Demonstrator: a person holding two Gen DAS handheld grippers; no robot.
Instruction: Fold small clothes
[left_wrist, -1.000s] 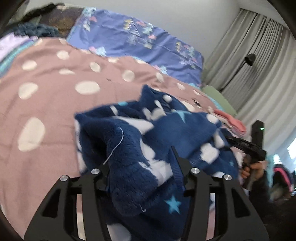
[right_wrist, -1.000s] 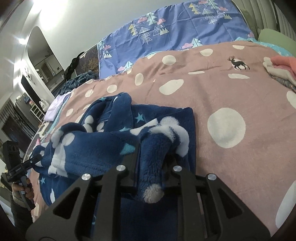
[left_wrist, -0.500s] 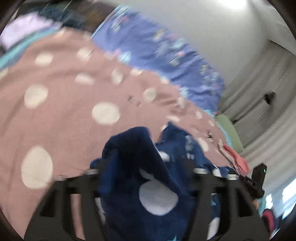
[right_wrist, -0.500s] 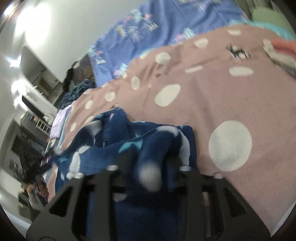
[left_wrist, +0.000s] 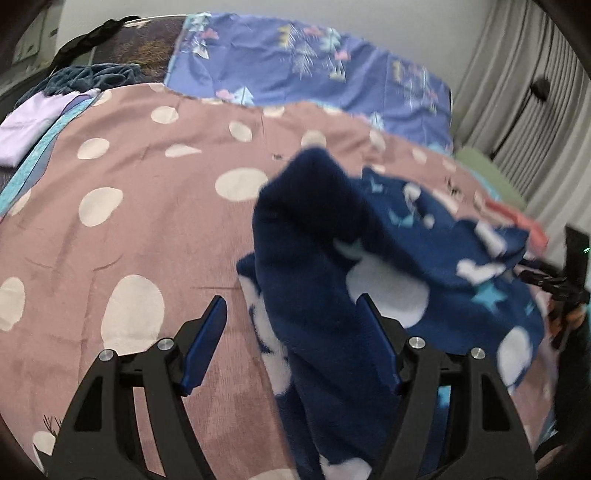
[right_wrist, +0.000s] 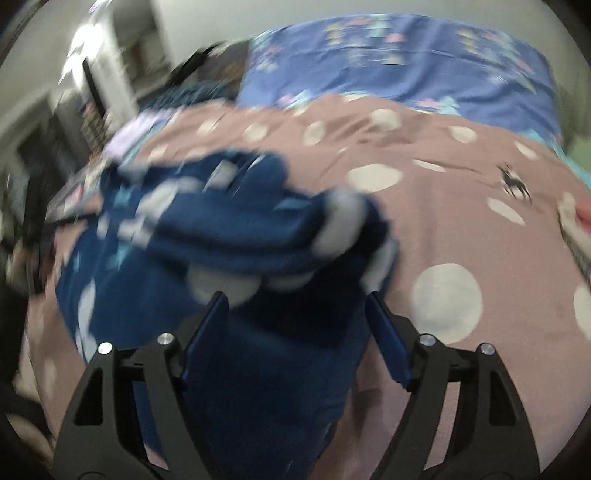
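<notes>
A dark blue fleece garment (left_wrist: 354, 258) with white dots and light blue stars lies bunched on the pink polka-dot bedspread (left_wrist: 147, 221). My left gripper (left_wrist: 291, 314) is open, its fingers spread wide, with the garment draped against the right finger. My right gripper (right_wrist: 295, 310) is also open, fingers spread on either side of the garment (right_wrist: 229, 236), which sags between them in a blurred heap. The right gripper shows at the far right of the left wrist view (left_wrist: 554, 284).
A blue tree-print pillow (left_wrist: 314, 74) lies at the head of the bed. A pile of folded pink clothes (left_wrist: 517, 221) sits to the right, a lilac cloth (left_wrist: 33, 125) to the left. Grey curtains (left_wrist: 517, 92) hang at the right.
Both grippers were shut on the blue garment and lifted and swung it over the bed. Now both have opened and the garment has dropped loose between the fingers.
</notes>
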